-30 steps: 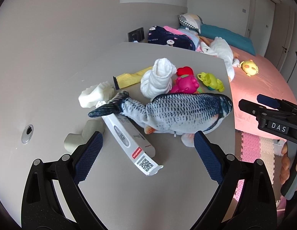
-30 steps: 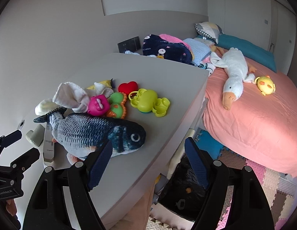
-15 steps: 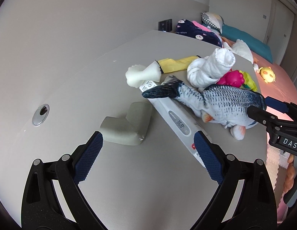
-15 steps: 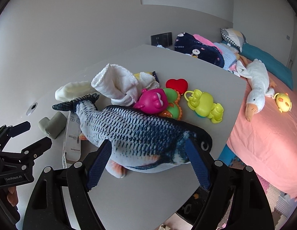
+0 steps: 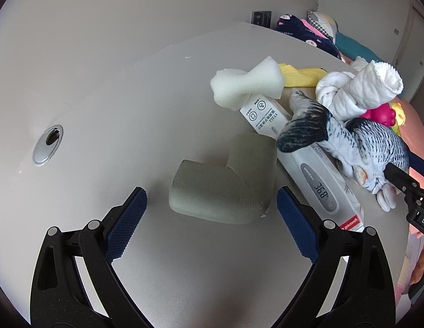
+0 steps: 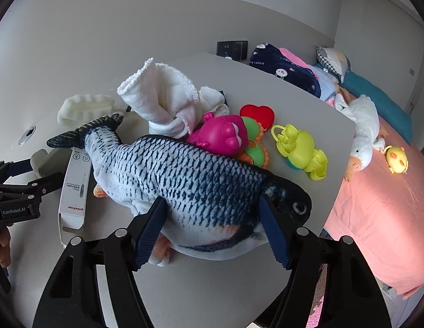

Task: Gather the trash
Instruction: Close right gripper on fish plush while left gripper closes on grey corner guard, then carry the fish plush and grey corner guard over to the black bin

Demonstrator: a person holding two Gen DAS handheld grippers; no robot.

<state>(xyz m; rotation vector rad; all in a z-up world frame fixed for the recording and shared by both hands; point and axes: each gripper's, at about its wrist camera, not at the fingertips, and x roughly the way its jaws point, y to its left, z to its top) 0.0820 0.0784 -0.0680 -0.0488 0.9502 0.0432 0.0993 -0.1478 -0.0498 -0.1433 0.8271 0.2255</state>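
Both grippers have dropped closer to the table [image 5: 108,87] since a second ago: the grey foam corner piece [image 5: 225,183], which then lay off by the left finger, now sits squarely between the left gripper [image 5: 210,205]'s blue pads. Those jaws stand spread wide, with a gap on each side of the foam; the right pad is just beside its corner, not touching as far as I can see. The foam rests flat on the tabletop, next to the white thermometer box [image 5: 302,164], whose far end lies under a white sponge block [image 5: 247,84].

The right gripper [image 6: 212,227] has come over the plush fish [image 6: 190,180], and its jaws have just been closing, with the fish's body between them. Its pads lie against the fish's belly side; whether they actually press on it I cannot tell from this angle. Behind the fish lie a knotted white towel [image 6: 162,101] and bright plastic toys [image 6: 299,147].
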